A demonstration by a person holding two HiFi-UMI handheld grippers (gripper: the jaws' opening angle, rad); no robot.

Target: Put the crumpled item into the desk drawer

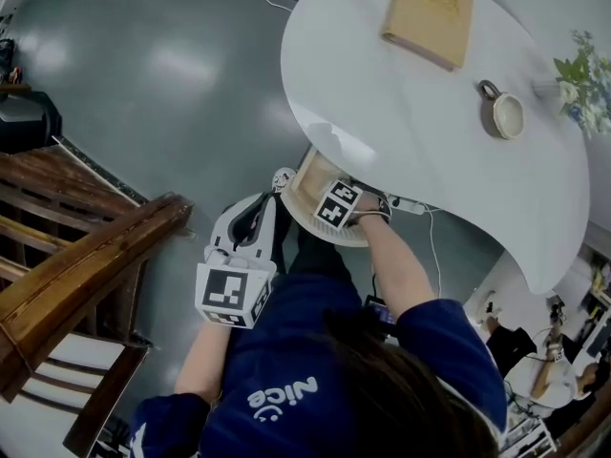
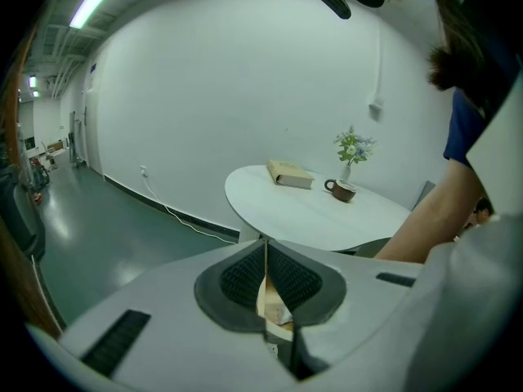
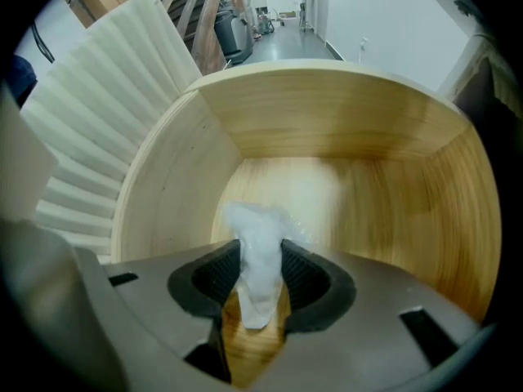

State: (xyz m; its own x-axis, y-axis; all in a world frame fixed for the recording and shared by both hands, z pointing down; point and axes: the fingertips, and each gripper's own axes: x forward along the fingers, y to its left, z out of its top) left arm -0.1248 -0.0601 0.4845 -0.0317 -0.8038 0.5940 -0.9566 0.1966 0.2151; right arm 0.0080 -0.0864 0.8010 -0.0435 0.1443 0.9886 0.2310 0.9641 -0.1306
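The crumpled item [image 3: 260, 256] is a white wad of tissue, pinched between the dark pads of my right gripper [image 3: 260, 282]. That gripper is shut on it inside the open wooden drawer [image 3: 343, 137], low over the drawer's floor. From the head view, the right gripper [image 1: 329, 203] reaches into the curved drawer [image 1: 307, 181] that juts from under the white table [image 1: 410, 132]. My left gripper [image 1: 258, 208] hangs beside the drawer, shut and holding nothing. In its own view the left gripper [image 2: 265, 280] has its pads pressed together.
A tan book [image 1: 428, 12], a brown cup [image 1: 504, 113] and a small vase of flowers [image 1: 582, 79] stand on the table. Wooden stair rails [image 1: 86, 265] lie to the left. A white cable [image 1: 430, 246] hangs under the table edge. Grey floor lies beyond.
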